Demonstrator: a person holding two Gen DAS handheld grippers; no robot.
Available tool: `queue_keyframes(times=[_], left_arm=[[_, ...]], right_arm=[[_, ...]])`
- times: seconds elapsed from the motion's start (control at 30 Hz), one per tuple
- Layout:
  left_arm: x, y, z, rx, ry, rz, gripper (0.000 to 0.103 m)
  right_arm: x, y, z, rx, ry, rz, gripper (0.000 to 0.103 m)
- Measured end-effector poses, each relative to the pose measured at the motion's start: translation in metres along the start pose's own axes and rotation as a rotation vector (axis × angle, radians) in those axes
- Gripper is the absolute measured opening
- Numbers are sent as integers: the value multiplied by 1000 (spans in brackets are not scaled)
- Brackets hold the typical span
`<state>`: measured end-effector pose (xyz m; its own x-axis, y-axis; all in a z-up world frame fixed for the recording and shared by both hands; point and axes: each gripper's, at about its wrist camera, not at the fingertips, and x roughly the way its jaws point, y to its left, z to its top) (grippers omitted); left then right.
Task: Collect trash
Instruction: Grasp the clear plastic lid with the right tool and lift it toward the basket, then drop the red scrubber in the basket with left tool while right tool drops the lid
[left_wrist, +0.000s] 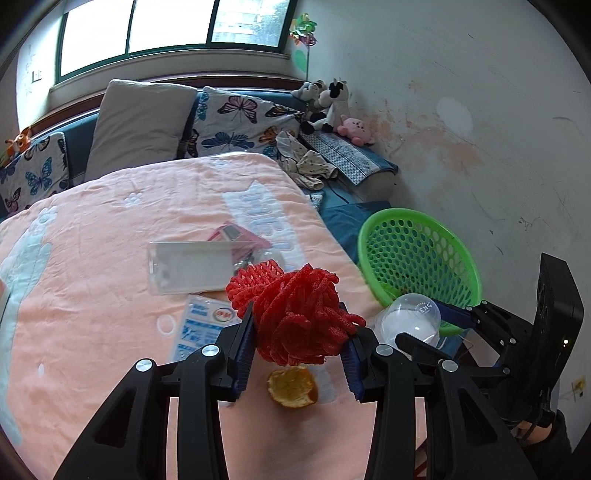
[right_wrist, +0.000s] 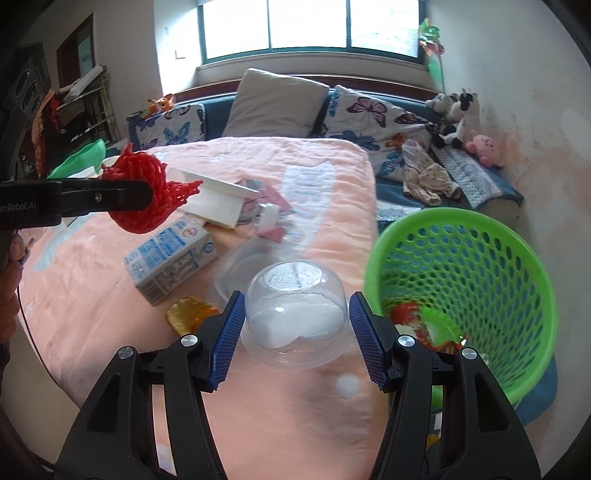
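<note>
The left gripper is clamped on a bundle of red foam netting, its blue pads pressed into both sides of the bundle and holding it clear of the peach blanket. The right gripper is closed on a clear plastic cup (held upside down, base facing the camera), one pad against each side of its wall.

Left wrist view: an orange peel lies on the blanket directly below the netting. A flat clear plastic tray and a blue-and-white carton lie farther off, the carton partly hidden by the left finger. The green mesh basket stands to the right of the bed against the wall, with the right gripper and its cup just in front of it.

Right wrist view: only here is the basket interior visible (red and green scraps lie at its bottom). This view shows the carton as a complete box, lying just left of the cup, and the peel near the left pad. The left gripper enters from the far left edge in side profile, netting in its grip. Pink wrappers lie beyond the cup.
</note>
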<state>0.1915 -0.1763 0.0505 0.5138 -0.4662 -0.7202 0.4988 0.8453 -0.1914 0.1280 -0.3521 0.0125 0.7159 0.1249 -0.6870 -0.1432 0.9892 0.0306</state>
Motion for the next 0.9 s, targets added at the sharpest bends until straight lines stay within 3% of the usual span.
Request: queue_keyframes(times=[0.6, 0.9], left_arm=[[59, -82, 33, 96, 54, -70, 40], [91, -118, 46, 134, 91, -115, 40]], right_arm=[[-9, -113, -16, 160, 6, -199, 59], [-5, -157, -30, 238, 30, -243, 59]])
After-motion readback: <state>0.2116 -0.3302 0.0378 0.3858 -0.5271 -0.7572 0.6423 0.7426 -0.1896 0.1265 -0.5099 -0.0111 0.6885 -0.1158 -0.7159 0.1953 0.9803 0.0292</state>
